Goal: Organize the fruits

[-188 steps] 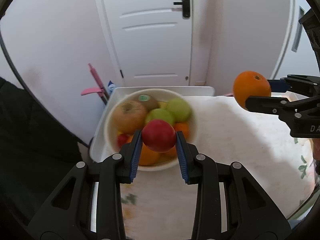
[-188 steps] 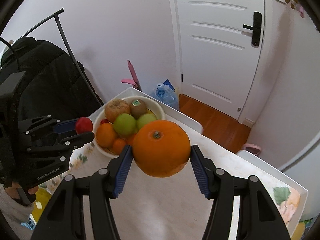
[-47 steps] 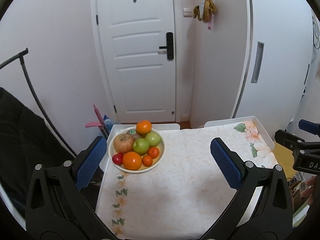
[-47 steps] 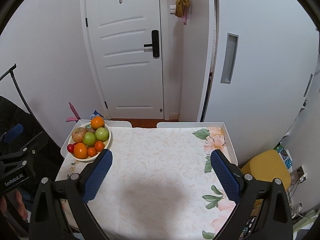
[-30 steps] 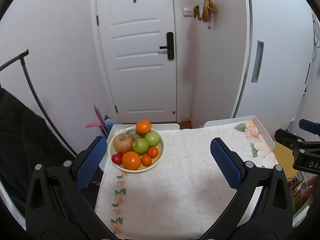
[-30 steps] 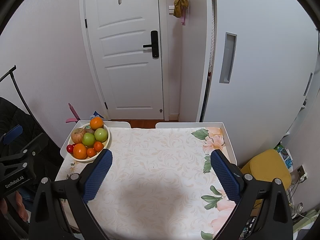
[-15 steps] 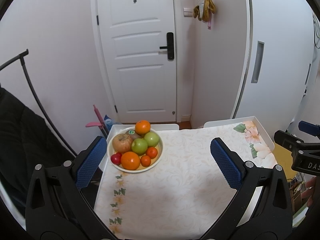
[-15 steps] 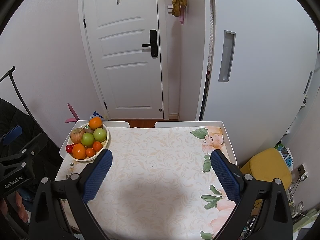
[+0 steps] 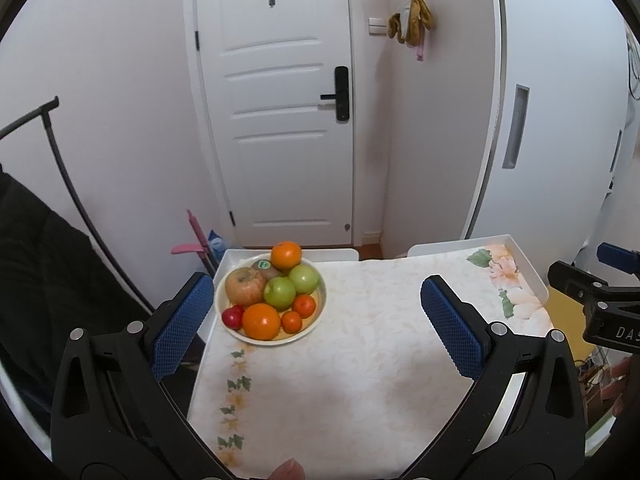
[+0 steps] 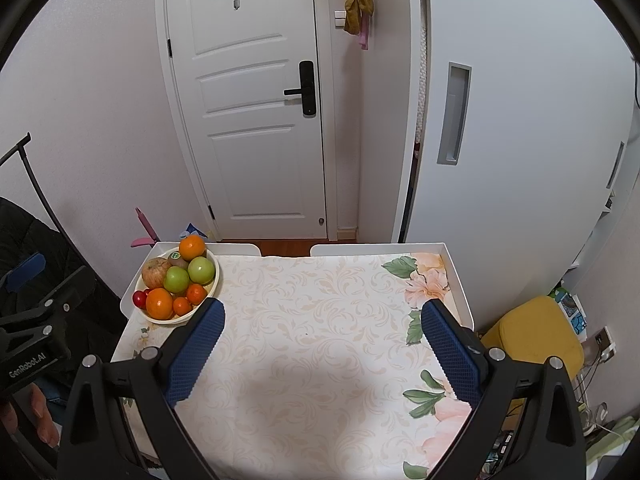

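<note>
A: Bowl [image 9: 322, 307] first, in the left wrist view: where is it sitting?

B: It is resting on the far left corner of the table [image 9: 360, 380], in front of the white door [image 9: 276, 120]. Fruit is filling it: one orange [image 9: 286, 255] is lying at the back of the bowl, another orange [image 9: 261, 321] at the front, two green apples [image 9: 292, 285] are lying in the middle, and a brownish apple [image 9: 245, 286] is lying to their left.

A: And the left gripper [image 9: 318, 320]?

B: It is hanging wide apart and empty, above the near half of the table, well short of the bowl. The right gripper's side is showing at the right edge, off the table's right rim.

A: Moving to the right wrist view?

B: The same bowl [image 10: 216, 280] is sitting at the table's far left corner, the table [image 10: 320, 340] spreading out bare beside it. The right gripper [image 10: 322, 332] is gaping wide too, holding nothing, over the near middle of the table. A yellow stool [image 10: 532, 336] is standing to the right of the table, and a hand [image 10: 40, 412] is gripping the left gripper at the left edge.
</note>
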`<state>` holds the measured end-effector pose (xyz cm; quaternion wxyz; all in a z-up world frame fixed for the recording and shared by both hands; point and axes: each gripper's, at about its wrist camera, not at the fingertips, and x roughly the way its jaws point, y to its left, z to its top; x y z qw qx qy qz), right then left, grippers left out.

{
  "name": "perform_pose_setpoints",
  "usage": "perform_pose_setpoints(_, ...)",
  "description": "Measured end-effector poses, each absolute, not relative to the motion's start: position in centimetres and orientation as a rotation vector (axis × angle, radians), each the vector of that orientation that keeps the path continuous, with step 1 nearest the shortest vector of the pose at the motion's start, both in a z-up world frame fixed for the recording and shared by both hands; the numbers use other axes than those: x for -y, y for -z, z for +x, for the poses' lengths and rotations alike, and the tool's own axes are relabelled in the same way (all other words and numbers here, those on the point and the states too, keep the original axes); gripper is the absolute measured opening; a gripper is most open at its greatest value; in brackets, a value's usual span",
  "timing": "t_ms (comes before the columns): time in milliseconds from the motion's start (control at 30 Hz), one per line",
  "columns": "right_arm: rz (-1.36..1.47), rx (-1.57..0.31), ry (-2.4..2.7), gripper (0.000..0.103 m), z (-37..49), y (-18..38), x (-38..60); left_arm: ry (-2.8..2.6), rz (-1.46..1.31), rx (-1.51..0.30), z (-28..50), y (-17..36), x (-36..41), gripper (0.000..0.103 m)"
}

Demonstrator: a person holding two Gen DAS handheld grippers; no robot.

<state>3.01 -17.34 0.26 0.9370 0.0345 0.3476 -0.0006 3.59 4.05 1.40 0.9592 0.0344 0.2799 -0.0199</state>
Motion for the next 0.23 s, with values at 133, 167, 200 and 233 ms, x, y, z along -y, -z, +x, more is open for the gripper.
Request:
perform_pose_setpoints(133, 0.069, -0.707, 0.005, 0.098, 3.0, -0.34, 16.99, 0.039, 0.071, -0.565, 3.61, -1.4, -3.91, 0.103)
perform_pose_setpoints(167, 0.069, -0.706, 0.006, 0.098, 3.03, -0.37, 16.96, 0.037, 0.071, -0.565, 3.59, -1.4, -3.9, 0.103)
perform_pose_setpoints(200, 0.069, -0.705, 0.007, 0.098, 2.99, -0.35, 16.9, 0.036, 0.071, -0.564, 3.59, -1.4, -3.88, 0.103)
perform_pose_setpoints(233, 0.07, -0.705, 0.008, 0.098, 2.97, -0.34, 16.83, 0.037, 0.068, -0.565, 3.63, -1.41, -3.9, 0.103)
